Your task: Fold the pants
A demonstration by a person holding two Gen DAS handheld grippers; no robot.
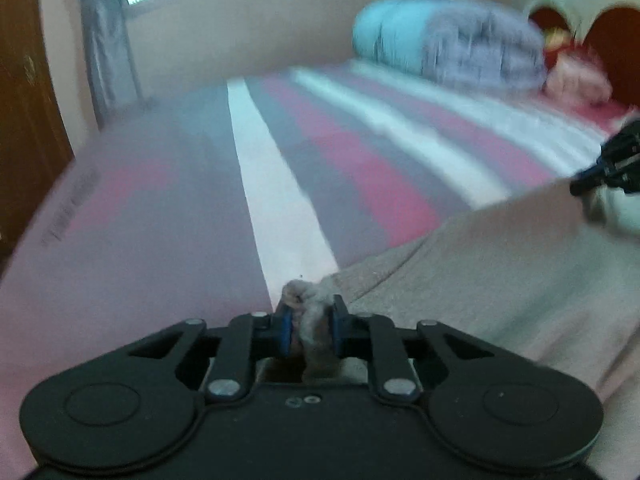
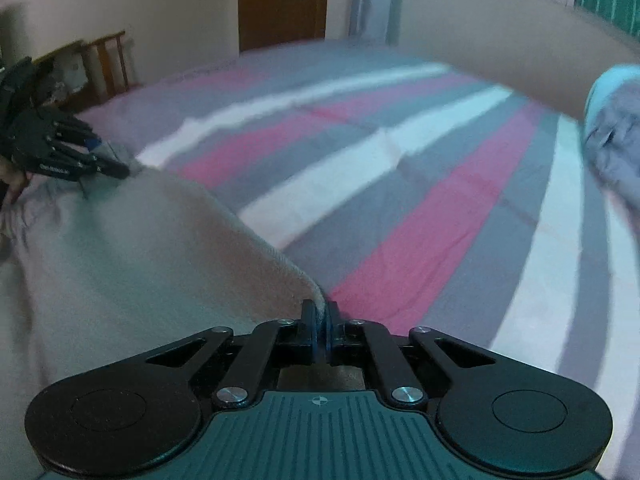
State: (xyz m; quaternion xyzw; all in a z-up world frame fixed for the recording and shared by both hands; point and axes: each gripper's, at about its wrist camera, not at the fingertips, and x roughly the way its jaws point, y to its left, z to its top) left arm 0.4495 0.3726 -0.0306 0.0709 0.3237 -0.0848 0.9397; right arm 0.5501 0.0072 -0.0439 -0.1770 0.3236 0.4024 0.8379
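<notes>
Light beige pants (image 1: pixel 500 276) are stretched above a striped bed, one edge held taut between both grippers. My left gripper (image 1: pixel 310 320) is shut on a bunched corner of the pants. My right gripper (image 2: pixel 320 326) is shut on the other corner of the pants (image 2: pixel 132 264). In the left wrist view the right gripper (image 1: pixel 612 164) shows at the far right edge. In the right wrist view the left gripper (image 2: pixel 100 162) shows at the far left, gripping the cloth.
The bedsheet (image 2: pixel 420 216) has pink, grey and white stripes. A rolled blue-grey blanket (image 1: pixel 452 46) and a pinkish pillow (image 1: pixel 576 80) lie at the head of the bed. A wooden door (image 2: pixel 282 2) and a wooden chair (image 2: pixel 106 64) stand beyond the bed.
</notes>
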